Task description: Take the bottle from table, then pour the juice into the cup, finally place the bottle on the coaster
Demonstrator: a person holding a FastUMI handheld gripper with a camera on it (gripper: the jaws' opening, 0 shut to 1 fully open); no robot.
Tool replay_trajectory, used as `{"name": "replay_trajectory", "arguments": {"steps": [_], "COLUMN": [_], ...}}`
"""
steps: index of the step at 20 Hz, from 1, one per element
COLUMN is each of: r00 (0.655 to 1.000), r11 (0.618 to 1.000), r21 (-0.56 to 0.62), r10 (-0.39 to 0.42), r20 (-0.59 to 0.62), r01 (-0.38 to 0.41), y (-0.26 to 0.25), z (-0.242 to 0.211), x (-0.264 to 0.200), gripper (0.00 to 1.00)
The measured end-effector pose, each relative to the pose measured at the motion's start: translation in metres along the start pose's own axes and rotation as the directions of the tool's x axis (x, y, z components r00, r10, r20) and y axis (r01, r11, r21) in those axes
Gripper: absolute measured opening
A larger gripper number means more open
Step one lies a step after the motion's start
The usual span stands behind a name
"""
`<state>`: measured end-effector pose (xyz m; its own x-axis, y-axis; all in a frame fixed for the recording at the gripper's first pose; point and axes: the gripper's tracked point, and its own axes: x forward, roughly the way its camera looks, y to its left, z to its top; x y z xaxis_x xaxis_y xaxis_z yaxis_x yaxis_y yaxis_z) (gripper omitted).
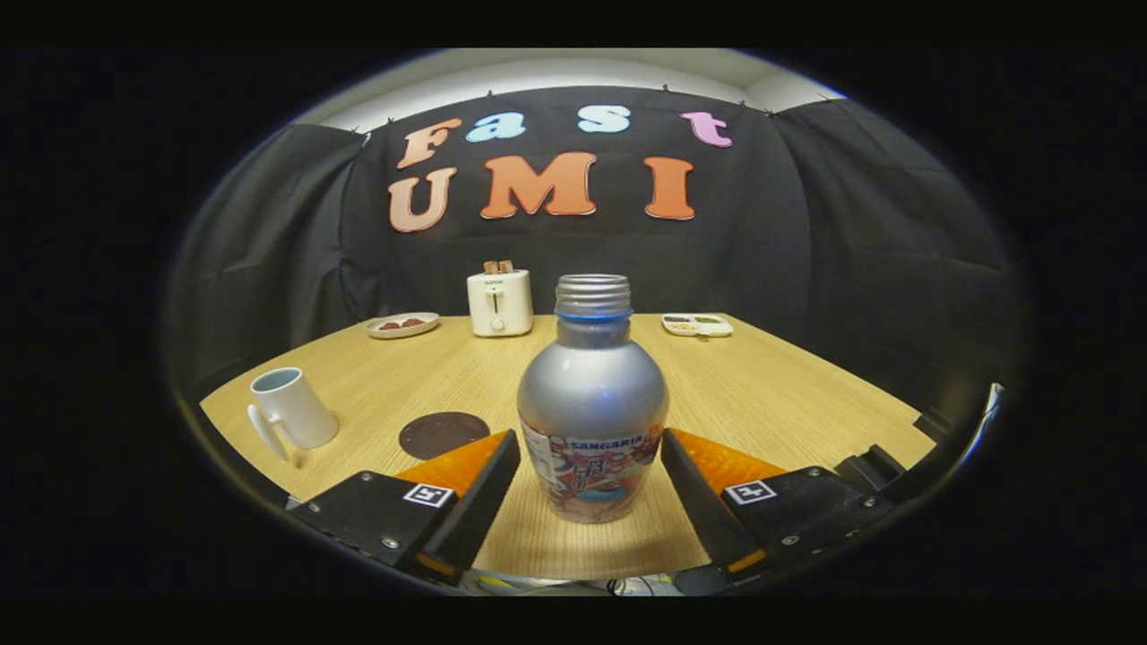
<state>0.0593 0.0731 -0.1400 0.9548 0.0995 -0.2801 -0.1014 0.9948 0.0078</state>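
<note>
Gripper view.
Item: gripper [591, 466], jaws spread wide and released, one finger on each side of the bottle, neither touching it.
Item: bottle [592, 408], silver metal with printed label and threaded open neck; upright on the surface [789, 394], between the fingers.
Item: cup [291, 409], white with handle; upright, well to the left of the bottle, near the surface's edge.
Item: coaster [442, 433], dark and round; flat between cup and bottle, just ahead of the left finger.
Item: toaster [499, 302], white, at the far edge, bread in its slots.
Item: plate [402, 324], left of toaster, holding brown pieces.
Item: divided tray [697, 324], right of toaster, at the far edge.
</note>
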Motion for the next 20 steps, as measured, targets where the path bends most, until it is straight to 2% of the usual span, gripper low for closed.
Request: {"name": "replay_trajectory", "arguments": {"steps": [3,4,8,14,20], "r00": [1.000,1.000,0.999,1.000,0.999], "r11": [1.000,1.000,1.000,0.999,0.984], "r21": [0.002,0.002,-0.010,-0.049,-0.175], "r10": [-0.005,-0.005,-0.014,-0.012,-0.009], "r20": [-0.020,-0.017,-0.029,0.022,0.047], "r01": [0.005,0.005,0.014,0.013,0.017], "y": [0.000,0.000,0.002,0.015,0.040], "z": [-0.006,-0.006,-0.004,0.023,0.042], "x": [0.001,0.001,-0.001,-0.012,-0.016], "gripper": [0.86,0.81,0.76,0.75,0.76]}}
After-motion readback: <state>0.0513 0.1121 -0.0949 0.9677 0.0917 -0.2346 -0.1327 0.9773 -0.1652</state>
